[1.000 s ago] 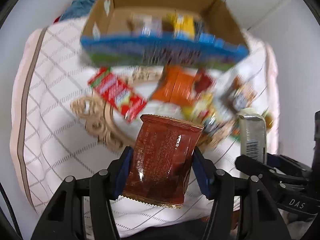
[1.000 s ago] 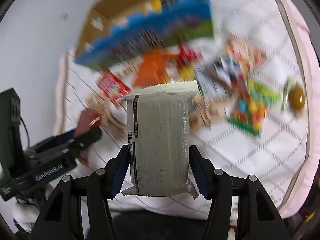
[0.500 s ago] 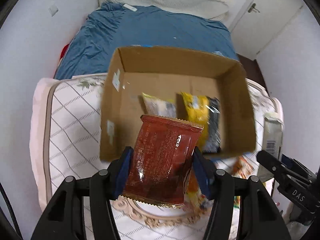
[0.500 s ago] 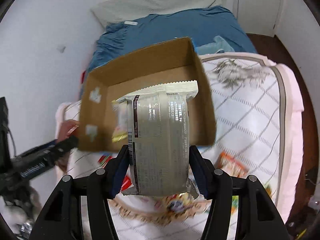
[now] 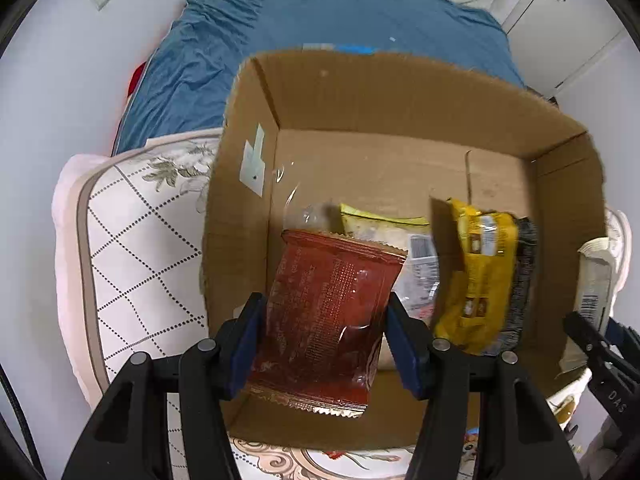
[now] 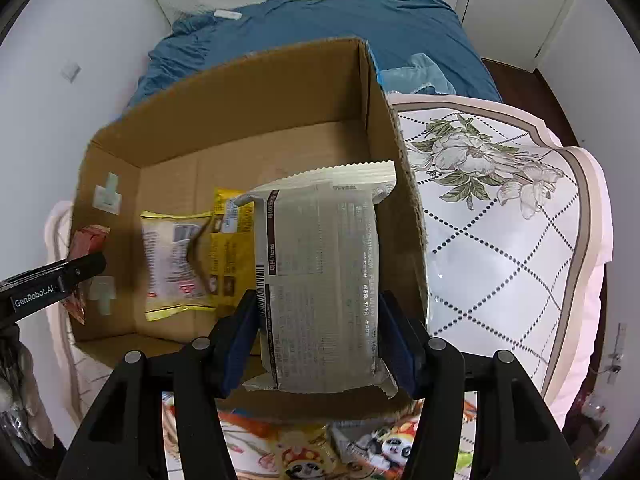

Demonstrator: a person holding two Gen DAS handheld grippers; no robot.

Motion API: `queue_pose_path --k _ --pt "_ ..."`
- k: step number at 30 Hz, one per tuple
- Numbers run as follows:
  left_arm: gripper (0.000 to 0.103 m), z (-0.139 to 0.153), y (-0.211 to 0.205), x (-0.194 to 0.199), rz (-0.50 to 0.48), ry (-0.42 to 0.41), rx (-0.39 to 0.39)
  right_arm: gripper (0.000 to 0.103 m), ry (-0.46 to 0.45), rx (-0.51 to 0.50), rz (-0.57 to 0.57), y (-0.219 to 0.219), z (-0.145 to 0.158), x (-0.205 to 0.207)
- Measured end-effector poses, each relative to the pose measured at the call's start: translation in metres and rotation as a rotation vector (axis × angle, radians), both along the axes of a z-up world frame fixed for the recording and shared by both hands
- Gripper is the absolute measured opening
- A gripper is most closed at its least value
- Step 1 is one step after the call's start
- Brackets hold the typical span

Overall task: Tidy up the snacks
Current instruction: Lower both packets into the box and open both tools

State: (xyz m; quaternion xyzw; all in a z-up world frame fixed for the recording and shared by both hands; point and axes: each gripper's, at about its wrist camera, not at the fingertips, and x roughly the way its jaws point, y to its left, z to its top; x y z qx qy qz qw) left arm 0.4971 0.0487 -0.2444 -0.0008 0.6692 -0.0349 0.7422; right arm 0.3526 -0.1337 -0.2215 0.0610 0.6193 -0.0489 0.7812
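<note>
While both tongs hang over the open box (image 5: 400, 92), the left tongs (image 5: 324, 332) pinch a red packet (image 5: 328, 320) and the right tongs (image 6: 320, 332) a grey packet (image 6: 320, 280), each upright with the box floor straight below, beside 2 packets (image 5: 480, 272) lying there.

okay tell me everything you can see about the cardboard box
The cardboard box is plain brown corrugated card, open at the top, with pale tape patches on its left inner wall. It rests on a quilted white bed cover. Inside lie a yellow snack packet and a pale yellow-edged packet. The left gripper holds a red packet over its left side; the right gripper holds a grey-white packet over its right side.
</note>
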Motion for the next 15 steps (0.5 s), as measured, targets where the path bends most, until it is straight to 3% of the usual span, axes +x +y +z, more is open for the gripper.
queue_pose_path --k 4,5,7,9,15 --pt "0.058 -0.018 0.002 0.001 0.015 0.051 -0.011 0.068 0.041 -0.012 0.003 -0.001 -0.013 0.006" --pt "0.06 -0.02 0.003 0.002 0.019 0.063 -0.027 0.074 0.034 -0.004 0.01 0.0 -0.014 0.006" --pt "0.071 -0.018 0.003 0.002 0.016 0.045 -0.029 0.083 0.03 -0.009 0.023 0.005 -0.014 0.005" --pt "0.089 -0.015 0.003 0.003 0.017 0.03 -0.035 0.091 0.02 -0.022 0.04 0.012 -0.012 0.005" --pt "0.091 0.0 0.001 -0.001 0.011 0.002 -0.043 0.094 0.017 -0.025 0.054 0.022 -0.008 0.004"
